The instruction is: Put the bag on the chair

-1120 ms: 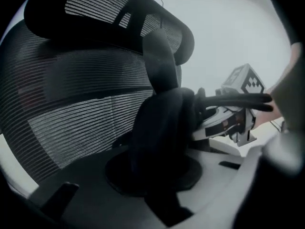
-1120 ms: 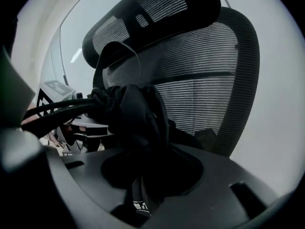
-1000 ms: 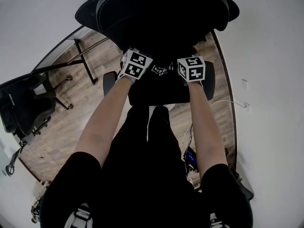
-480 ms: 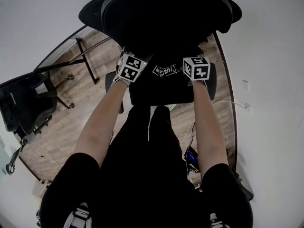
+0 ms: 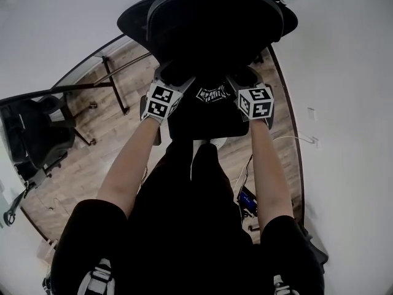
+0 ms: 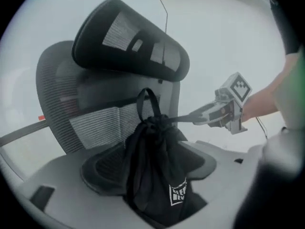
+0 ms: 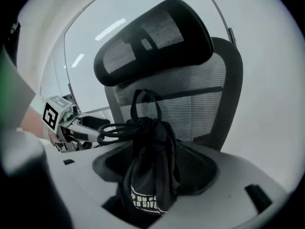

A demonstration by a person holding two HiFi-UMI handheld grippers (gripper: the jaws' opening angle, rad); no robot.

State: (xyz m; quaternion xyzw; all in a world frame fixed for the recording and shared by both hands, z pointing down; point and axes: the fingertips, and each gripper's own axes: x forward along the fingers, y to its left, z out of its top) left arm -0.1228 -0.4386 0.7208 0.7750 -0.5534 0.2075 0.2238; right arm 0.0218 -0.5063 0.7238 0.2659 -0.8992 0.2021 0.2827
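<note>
A black drawstring bag (image 6: 157,171) with white print stands on the seat of a black mesh office chair (image 5: 215,23); its handle loop sticks up. In the head view the bag (image 5: 212,94) lies between both grippers. My left gripper (image 5: 177,74) is at the bag's left, jaws wide apart, nothing pressed between them. My right gripper (image 5: 241,75) is at its right, also open. In the left gripper view a cord runs from the bag's neck to the right gripper (image 6: 202,116). In the right gripper view the cord loops reach the left gripper (image 7: 97,127).
A second black chair (image 5: 31,134) stands at the far left beside a desk frame with metal legs (image 5: 113,85). Cables and a blue object (image 5: 245,201) lie on the wood floor at the right, near a white wall. My black-clad legs fill the lower middle.
Both grippers have drawn back from the backrest and moved slightly apart. The bag's white print, hidden one second ago, now shows between them on the seat.
</note>
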